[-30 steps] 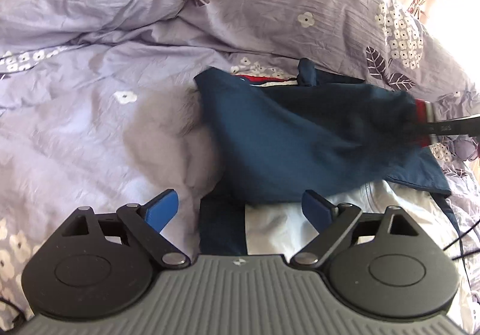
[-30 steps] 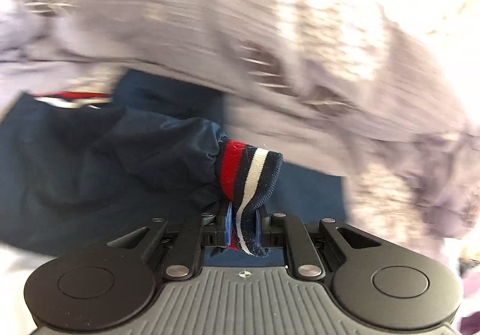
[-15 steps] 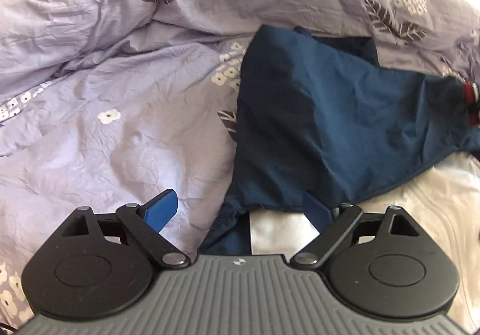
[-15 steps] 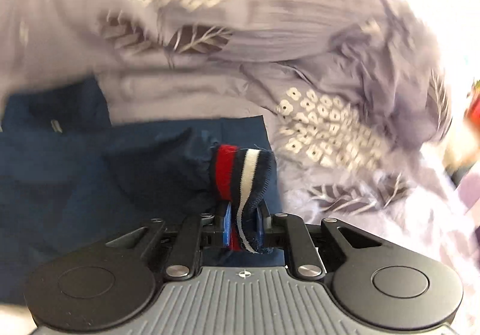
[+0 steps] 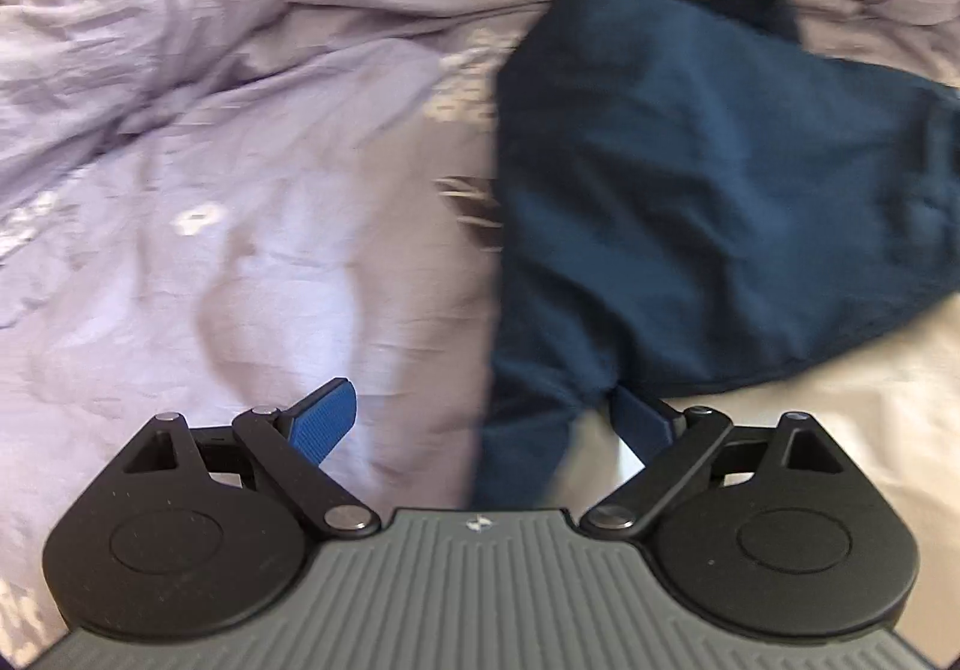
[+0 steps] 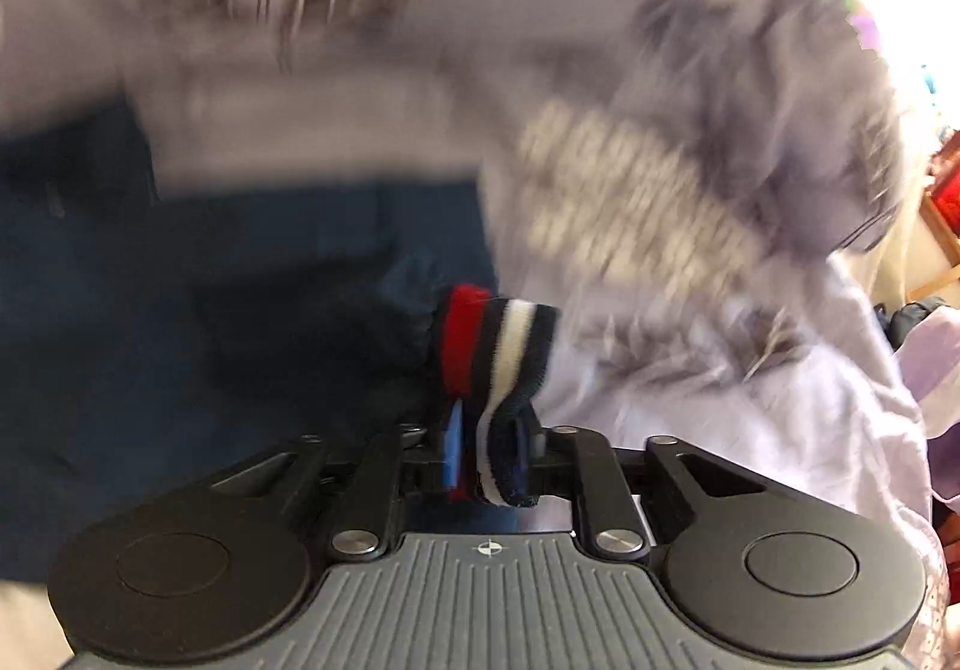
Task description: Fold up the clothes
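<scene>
Right gripper point(image 6: 489, 451) loosening around striped cuff point(image 6: 501, 352), hidden from wide-spread left gripper point(image 5: 480, 421).

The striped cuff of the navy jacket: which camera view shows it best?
The right wrist view. There the striped cuff fills the centre, between the fingers of the right tool, whose jaws have just been opening. The left wrist view shows only the navy jacket body, not the cuff.

Rumpled lilac duvet point(image 5: 252, 202) with leaf and flower print, bright daylight at upper right
</scene>
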`<state>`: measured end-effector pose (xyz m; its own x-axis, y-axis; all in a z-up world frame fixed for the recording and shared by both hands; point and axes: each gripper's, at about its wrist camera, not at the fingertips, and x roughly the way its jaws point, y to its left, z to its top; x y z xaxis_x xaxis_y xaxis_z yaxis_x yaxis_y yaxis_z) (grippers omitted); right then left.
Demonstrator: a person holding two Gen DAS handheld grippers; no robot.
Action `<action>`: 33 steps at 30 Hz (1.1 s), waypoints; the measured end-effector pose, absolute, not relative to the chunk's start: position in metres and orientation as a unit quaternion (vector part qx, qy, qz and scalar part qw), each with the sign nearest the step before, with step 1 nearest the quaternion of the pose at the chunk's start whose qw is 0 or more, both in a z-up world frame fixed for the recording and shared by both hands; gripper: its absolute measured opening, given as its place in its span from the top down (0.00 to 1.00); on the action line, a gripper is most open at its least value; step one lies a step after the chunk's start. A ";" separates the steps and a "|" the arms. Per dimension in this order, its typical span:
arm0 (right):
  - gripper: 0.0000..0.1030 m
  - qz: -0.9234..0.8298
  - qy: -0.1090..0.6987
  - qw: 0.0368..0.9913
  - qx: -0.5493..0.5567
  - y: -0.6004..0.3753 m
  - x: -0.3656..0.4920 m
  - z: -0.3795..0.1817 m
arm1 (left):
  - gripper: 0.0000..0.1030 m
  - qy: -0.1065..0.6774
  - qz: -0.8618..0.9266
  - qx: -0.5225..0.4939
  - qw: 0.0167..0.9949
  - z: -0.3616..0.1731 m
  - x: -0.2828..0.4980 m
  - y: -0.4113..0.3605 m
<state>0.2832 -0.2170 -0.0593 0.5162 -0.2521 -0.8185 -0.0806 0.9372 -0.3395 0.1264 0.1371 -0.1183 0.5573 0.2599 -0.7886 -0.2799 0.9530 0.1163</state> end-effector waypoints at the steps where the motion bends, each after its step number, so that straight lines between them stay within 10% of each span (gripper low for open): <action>1: 0.68 -0.052 0.487 0.851 -0.192 -0.213 0.281 -0.065 | 0.08 0.443 0.162 -0.008 0.882 -0.119 0.126 0.140; 4: 0.38 -0.066 0.449 0.856 -0.249 -0.196 0.267 -0.059 | 0.08 0.435 0.179 0.010 0.882 -0.117 0.118 0.146; 9: 0.29 -0.059 0.358 0.899 -0.246 -0.174 0.226 -0.021 | 0.08 0.435 0.214 0.034 0.874 -0.122 0.104 0.155; 12: 0.33 0.046 0.334 0.916 -0.216 -0.140 0.216 -0.010 | 0.08 0.434 0.214 0.034 0.875 -0.124 0.101 0.158; 18: 0.74 0.266 0.361 0.882 -0.147 -0.007 0.233 -0.054 | 0.08 0.429 0.222 0.035 0.875 -0.126 0.098 0.155; 26: 0.73 0.339 0.381 0.834 -0.211 0.133 0.281 -0.101 | 0.08 0.423 0.226 0.012 0.878 -0.125 0.088 0.165; 33: 0.48 0.350 0.337 0.860 -0.155 0.060 0.257 -0.066 | 0.08 0.417 0.228 0.011 0.880 -0.128 0.086 0.166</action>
